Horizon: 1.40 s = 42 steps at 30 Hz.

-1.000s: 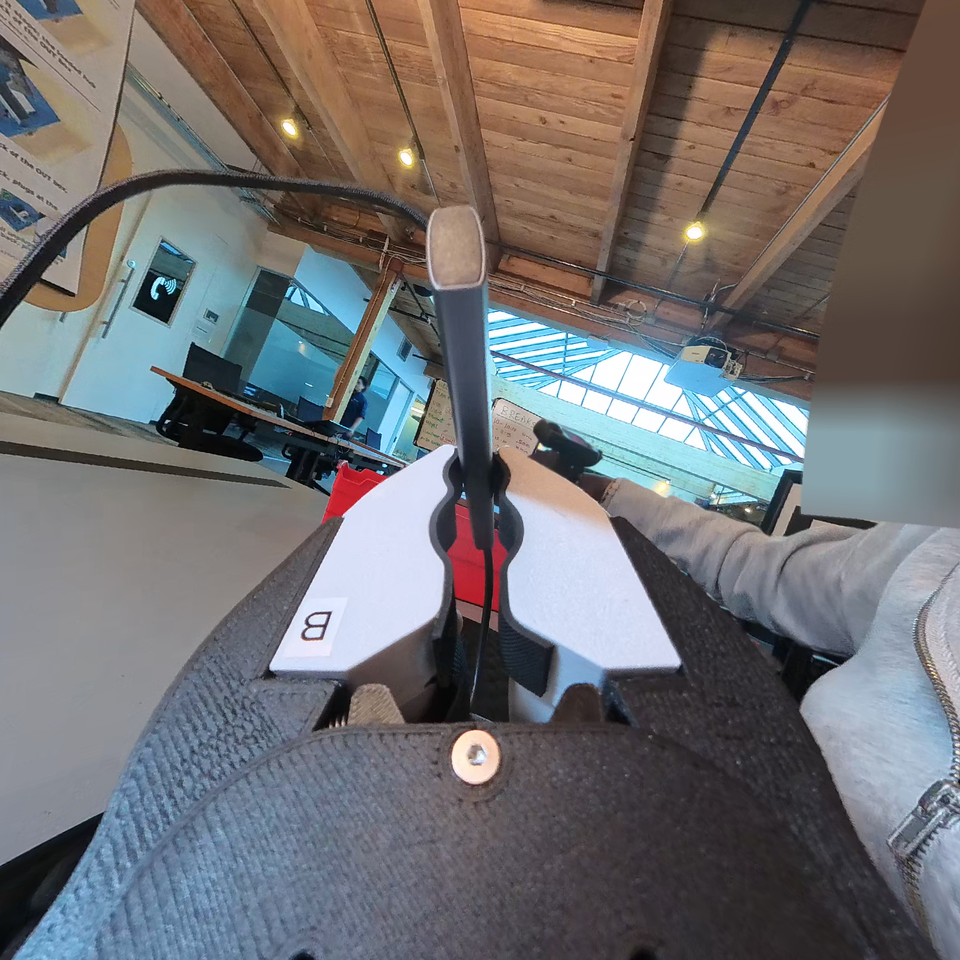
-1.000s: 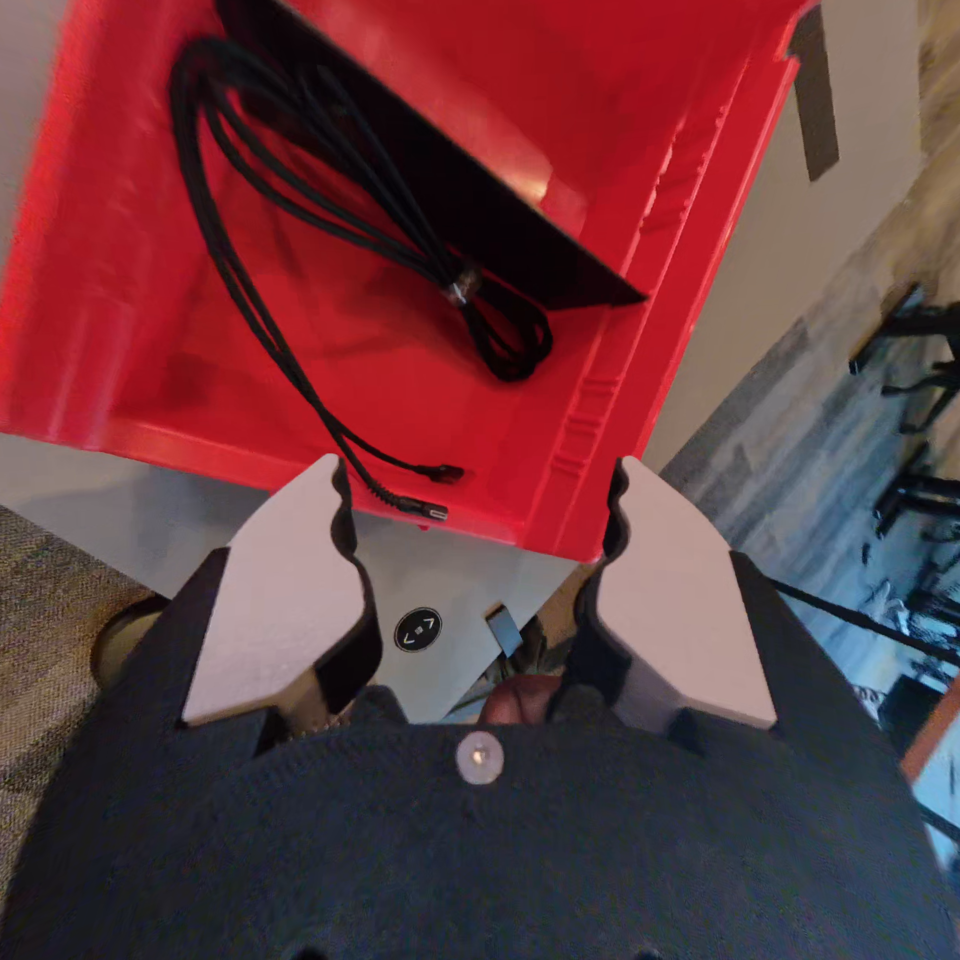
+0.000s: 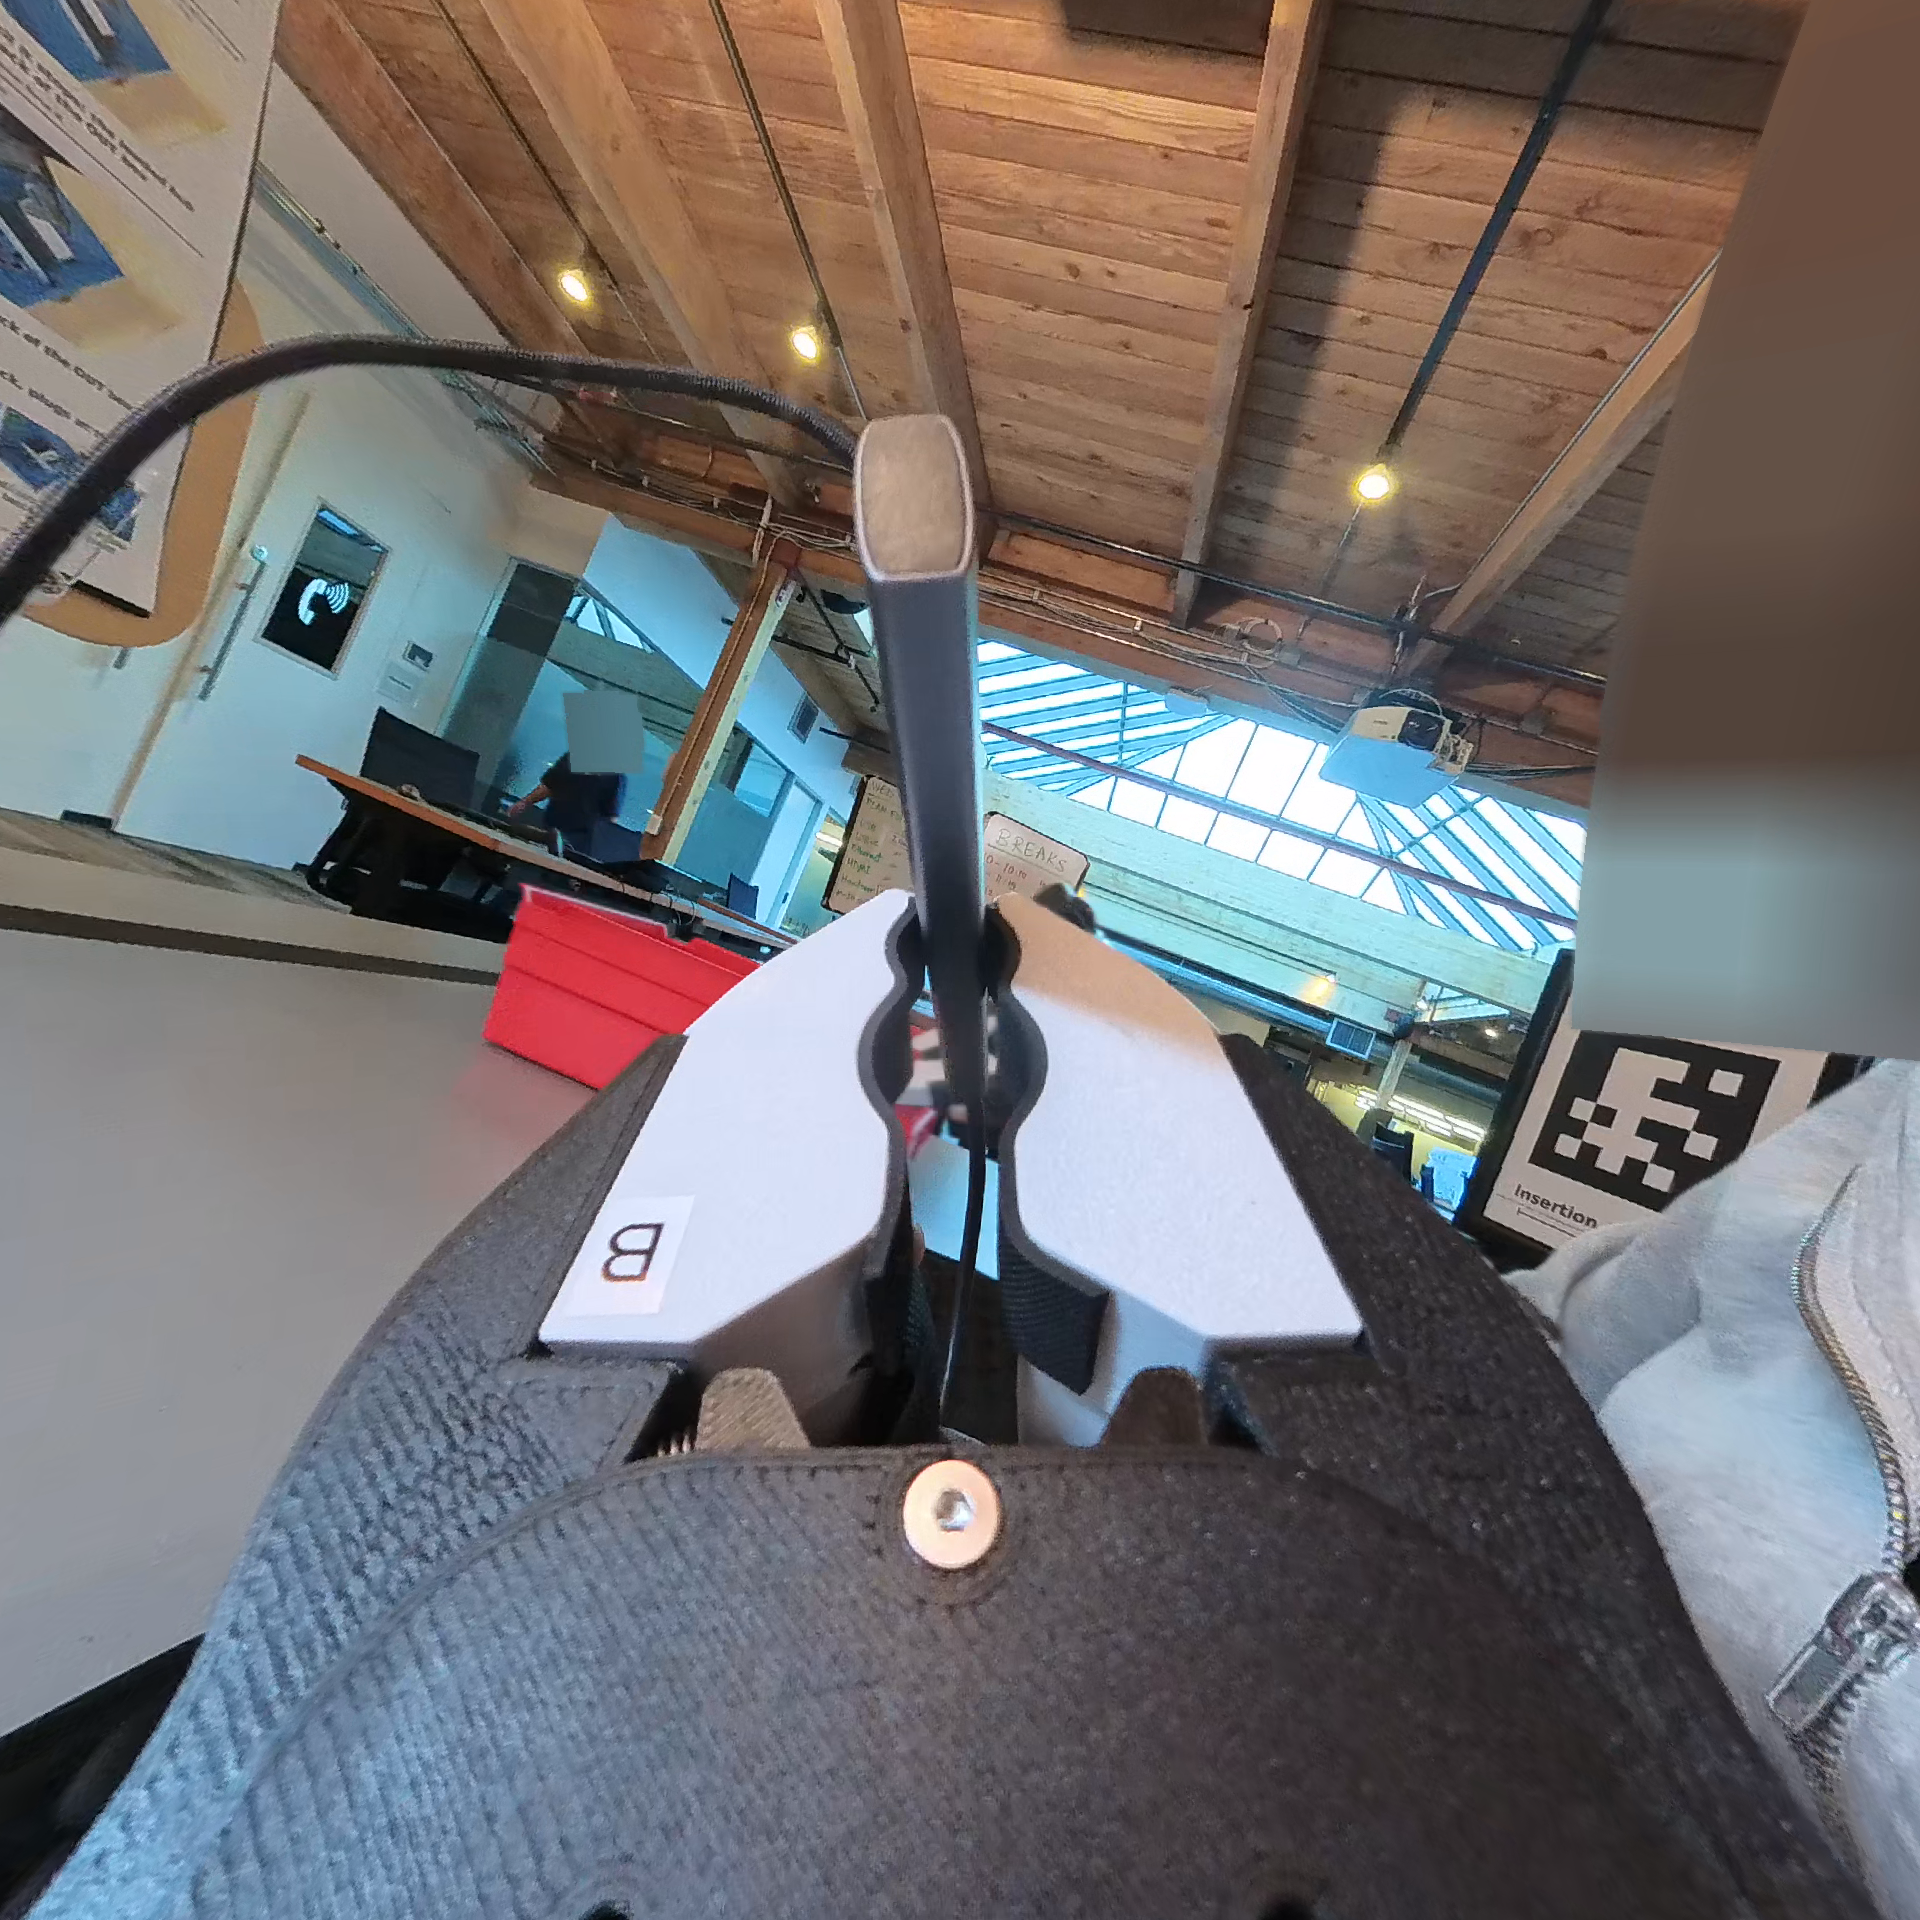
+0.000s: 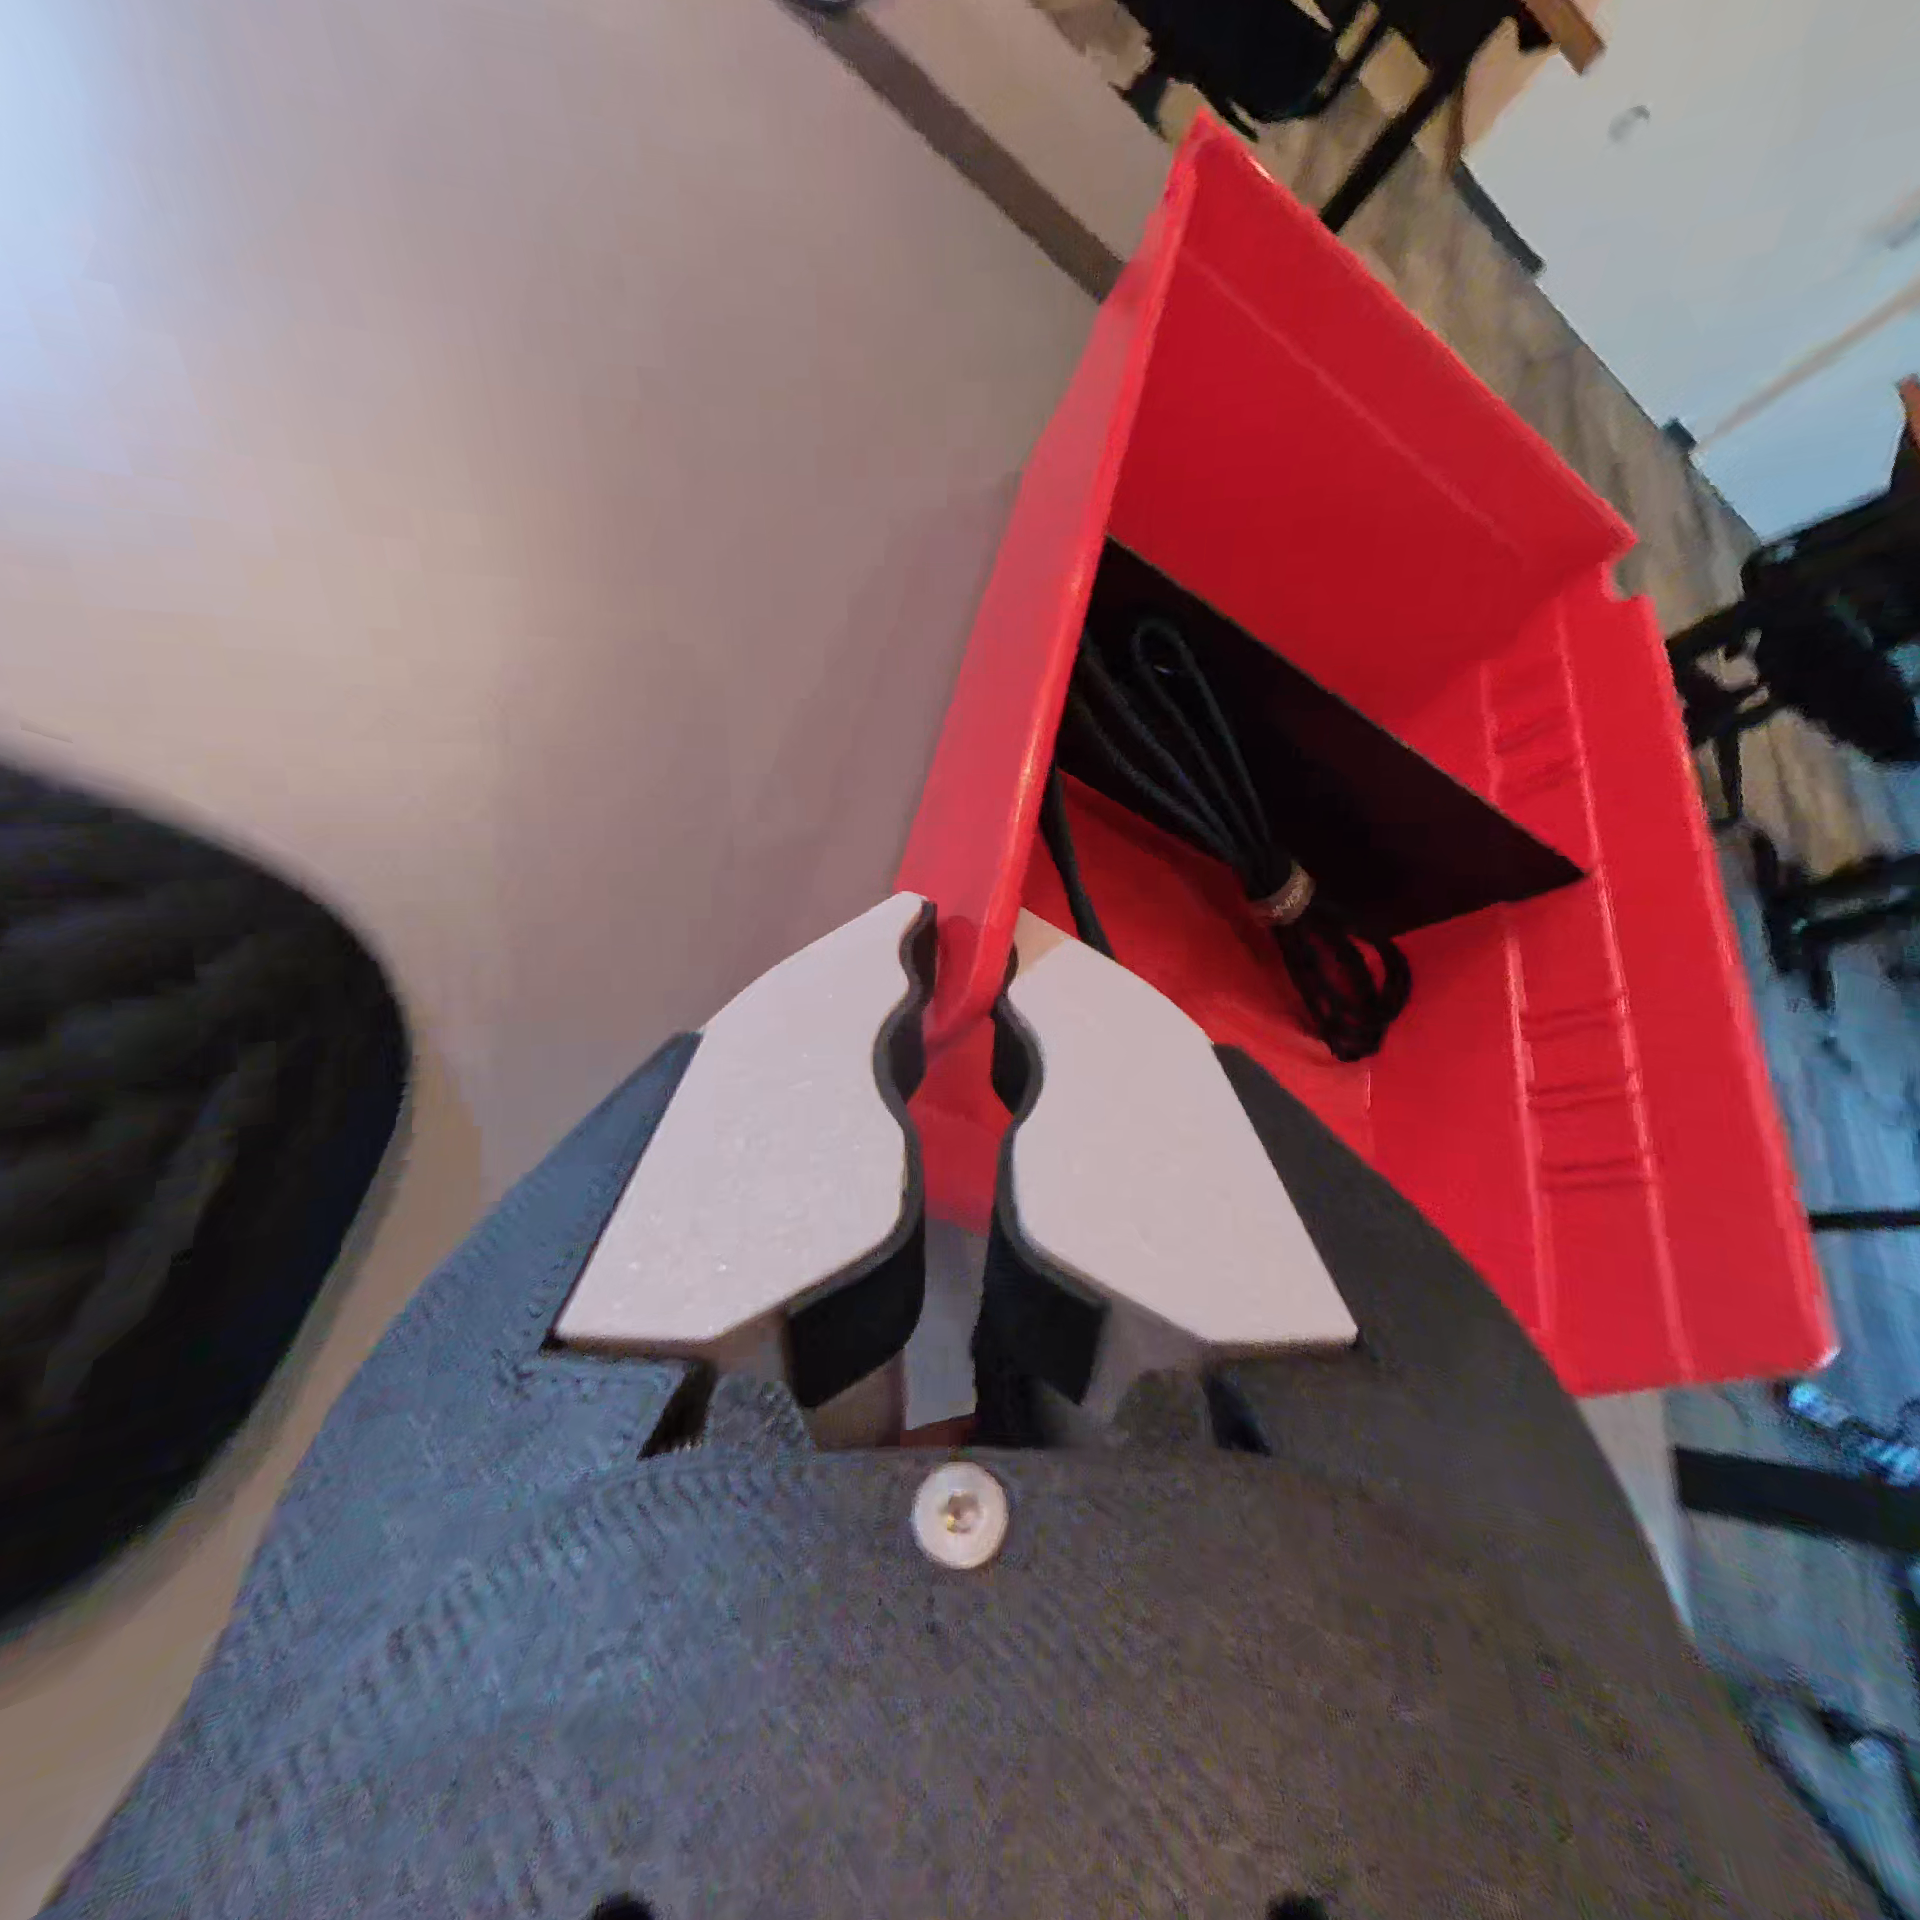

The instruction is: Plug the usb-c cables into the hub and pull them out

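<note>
My left gripper [image 3: 951, 920] is shut on a slim dark grey hub [image 3: 925, 727] that stands upright out of the jaws. The hub's braided black cable [image 3: 416, 358] arcs from its top away to the left. My right gripper [image 4: 971, 935] is at the near left corner of a red bin [image 4: 1351, 468]. Its jaws are nearly closed on a thin black usb-c cable [image 4: 1070, 873] that runs down from the bin between them. The rest of that cable lies as a tied bundle [image 4: 1247, 831] inside the bin.
The bin sits on a pale table [image 3: 208, 1143] and also shows in the left wrist view [image 3: 582, 997]. A black sheet [image 4: 1403, 790] leans inside it. A blurred dark object [image 4: 156, 1143] is at the left. A grey sleeve [image 3: 1714, 1351] and a marker card [image 3: 1642, 1122] are at the right. My right fingertips sit around 35 centimetres from my left ones.
My right gripper has gone from wide open over the cable ends at the bin's edge to nearly closed on the cable, and its view has swung round. The left gripper still holds the hub.
</note>
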Each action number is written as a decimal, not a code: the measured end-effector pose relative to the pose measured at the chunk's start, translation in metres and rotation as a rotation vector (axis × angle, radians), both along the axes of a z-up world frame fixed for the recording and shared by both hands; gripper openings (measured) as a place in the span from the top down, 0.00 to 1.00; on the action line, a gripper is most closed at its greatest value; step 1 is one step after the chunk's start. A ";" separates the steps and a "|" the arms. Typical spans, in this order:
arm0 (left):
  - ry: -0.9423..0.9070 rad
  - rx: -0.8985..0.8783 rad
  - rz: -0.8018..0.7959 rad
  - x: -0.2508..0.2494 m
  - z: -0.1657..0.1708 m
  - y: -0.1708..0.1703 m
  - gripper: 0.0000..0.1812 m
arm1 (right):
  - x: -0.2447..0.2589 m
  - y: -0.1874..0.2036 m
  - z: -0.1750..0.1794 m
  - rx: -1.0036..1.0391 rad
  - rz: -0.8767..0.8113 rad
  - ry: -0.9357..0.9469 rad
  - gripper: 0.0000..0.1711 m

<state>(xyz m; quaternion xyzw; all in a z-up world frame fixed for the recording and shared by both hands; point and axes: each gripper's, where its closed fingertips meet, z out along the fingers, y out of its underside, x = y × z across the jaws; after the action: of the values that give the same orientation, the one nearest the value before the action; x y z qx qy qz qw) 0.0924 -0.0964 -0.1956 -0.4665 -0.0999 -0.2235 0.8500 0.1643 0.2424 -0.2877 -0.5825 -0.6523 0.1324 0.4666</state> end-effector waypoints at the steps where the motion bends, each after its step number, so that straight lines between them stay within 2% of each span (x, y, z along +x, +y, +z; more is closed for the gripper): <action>1: -0.001 0.001 -0.001 0.000 0.000 0.000 0.94 | -0.011 0.009 0.000 -0.054 -0.053 0.029 0.96; 3: -0.001 0.002 0.000 0.000 0.000 0.000 0.94 | -0.032 0.027 -0.001 -0.204 -0.175 0.129 0.98; 5: 0.001 -0.001 0.002 0.000 0.000 0.000 0.94 | -0.048 0.043 -0.001 -0.272 -0.270 0.213 0.98; 11: 0.004 -0.014 0.014 0.000 -0.001 0.001 0.94 | -0.070 0.060 -0.001 -0.281 -0.459 0.272 0.98; 16: 0.012 -0.027 0.027 0.000 -0.002 0.002 0.94 | -0.081 0.070 -0.001 -0.245 -0.480 0.281 0.98; 18: 0.016 -0.038 0.025 0.001 -0.003 0.004 0.94 | -0.074 0.068 0.012 -0.208 -0.482 0.338 0.81; 19: 0.015 -0.047 0.020 0.001 -0.003 0.005 0.94 | -0.071 0.060 0.025 -0.201 -0.451 0.412 0.76; 21: 0.019 -0.077 0.006 0.002 -0.005 0.008 0.94 | -0.073 0.017 0.059 -0.304 -0.265 0.613 0.70; 24: 0.046 -0.135 -0.024 0.008 -0.009 0.016 0.94 | -0.069 -0.109 0.109 -0.778 0.269 0.863 0.75; 26: 0.086 -0.164 -0.059 0.016 -0.011 0.019 0.94 | -0.053 -0.190 0.124 -1.124 0.599 0.841 0.76; 28: 0.130 -0.189 -0.093 0.024 -0.014 0.020 0.94 | -0.044 -0.250 0.125 -1.370 0.774 0.720 0.76; 30: 0.174 -0.219 -0.132 0.033 -0.017 0.021 0.94 | -0.043 -0.292 0.125 -1.489 0.869 0.610 0.76; 32: 0.221 -0.247 -0.171 0.043 -0.020 0.022 0.94 | -0.047 -0.322 0.122 -1.455 0.926 0.501 0.74; 35: 0.274 -0.309 -0.213 0.054 -0.028 0.024 0.94 | -0.054 -0.344 0.107 -1.202 0.944 0.406 0.74; 36: 0.283 -0.328 -0.225 0.056 -0.031 0.025 0.94 | -0.054 -0.347 0.105 -1.137 0.950 0.404 0.80; 37: 0.291 -0.337 -0.234 0.058 -0.032 0.025 0.94 | -0.054 -0.349 0.105 -1.087 0.961 0.431 0.93; 40: 0.261 -0.324 -0.231 0.055 -0.030 0.024 0.92 | -0.055 -0.349 0.104 -1.067 0.948 0.468 0.96; 42: 0.203 -0.242 -0.199 0.045 -0.021 0.017 0.87 | -0.057 -0.348 0.096 -1.081 0.941 0.437 0.96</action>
<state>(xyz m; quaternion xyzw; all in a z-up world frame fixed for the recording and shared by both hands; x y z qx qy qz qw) 0.1370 -0.0793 -0.2164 -0.5931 0.0068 -0.2446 0.7670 0.1074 -0.1052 -0.1912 -0.3504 -0.5688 0.7329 0.1283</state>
